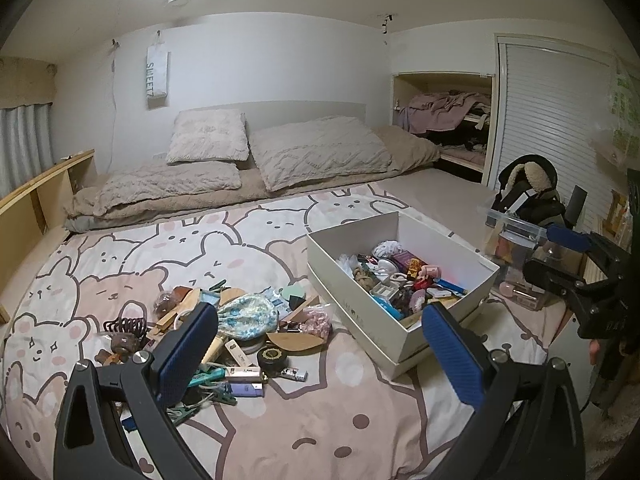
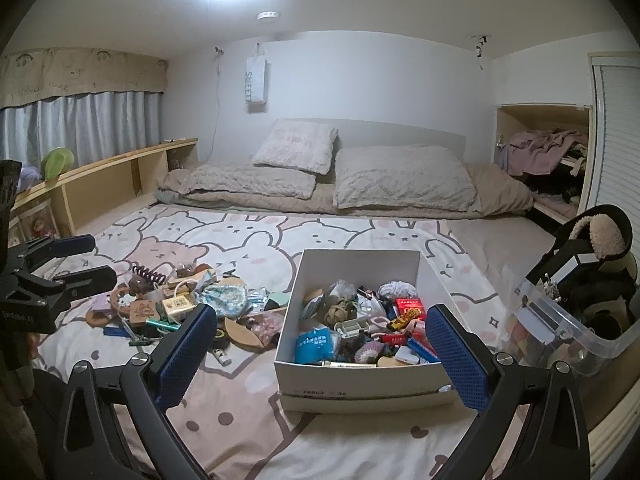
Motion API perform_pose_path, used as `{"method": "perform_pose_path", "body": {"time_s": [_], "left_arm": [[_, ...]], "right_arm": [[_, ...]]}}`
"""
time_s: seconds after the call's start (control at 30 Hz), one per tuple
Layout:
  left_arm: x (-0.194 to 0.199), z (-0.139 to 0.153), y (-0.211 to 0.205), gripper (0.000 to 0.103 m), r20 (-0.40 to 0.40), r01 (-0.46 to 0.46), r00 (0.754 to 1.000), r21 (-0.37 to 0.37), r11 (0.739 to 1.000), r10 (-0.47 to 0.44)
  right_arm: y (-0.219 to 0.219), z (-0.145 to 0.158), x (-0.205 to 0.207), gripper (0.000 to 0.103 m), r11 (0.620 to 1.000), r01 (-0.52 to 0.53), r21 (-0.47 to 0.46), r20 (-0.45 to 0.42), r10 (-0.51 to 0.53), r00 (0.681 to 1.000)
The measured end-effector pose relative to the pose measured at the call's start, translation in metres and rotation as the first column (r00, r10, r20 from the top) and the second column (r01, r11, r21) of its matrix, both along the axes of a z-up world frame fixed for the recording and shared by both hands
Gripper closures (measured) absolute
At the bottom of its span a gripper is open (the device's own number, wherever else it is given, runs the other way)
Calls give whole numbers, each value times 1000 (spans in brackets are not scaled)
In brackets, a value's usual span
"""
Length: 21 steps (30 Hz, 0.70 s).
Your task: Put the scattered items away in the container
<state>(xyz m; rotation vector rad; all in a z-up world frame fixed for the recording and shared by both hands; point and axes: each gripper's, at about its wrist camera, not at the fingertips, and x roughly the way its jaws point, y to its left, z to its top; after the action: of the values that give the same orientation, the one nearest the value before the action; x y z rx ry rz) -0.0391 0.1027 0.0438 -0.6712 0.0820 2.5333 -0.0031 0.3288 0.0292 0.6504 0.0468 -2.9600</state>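
Judging by the white box (image 2: 356,380) on the bed (image 2: 240,420) already half full while a pile of scattered items (image 1: 224,328) lies just left of it, the task looks midway, both left tongs (image 1: 320,356) and right tongs (image 2: 320,356) spread wide and empty.

We're looking at a matt cardboard box (image 2: 360,384), a soft printed cloth bedspread (image 1: 280,420), fluffy fabric pillows (image 2: 296,148), a glossy clear plastic bin (image 2: 580,332) and textured blue rubbery finger pads (image 1: 452,356).
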Motion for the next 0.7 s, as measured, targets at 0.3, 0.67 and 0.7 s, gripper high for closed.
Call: {"method": "perform_pose_path", "body": {"time_s": [0.3,0.67,0.7], "left_arm": [[2,-3,1,1,-1,5,1000,-1,1000,-5],[5,-5,4,1,5,10,1000,11,1000,-10],[6,-5,4,1,6,12,1000,11,1000,-12]], "right_arm": [[-3,-3,0,0,1000,-4,-4,8,4,1000],[-6,-7,-2,0,1000,-9,-6,19,9,1000],[-6,-7,-2,0,1000,-9,-7,19,9,1000]]}}
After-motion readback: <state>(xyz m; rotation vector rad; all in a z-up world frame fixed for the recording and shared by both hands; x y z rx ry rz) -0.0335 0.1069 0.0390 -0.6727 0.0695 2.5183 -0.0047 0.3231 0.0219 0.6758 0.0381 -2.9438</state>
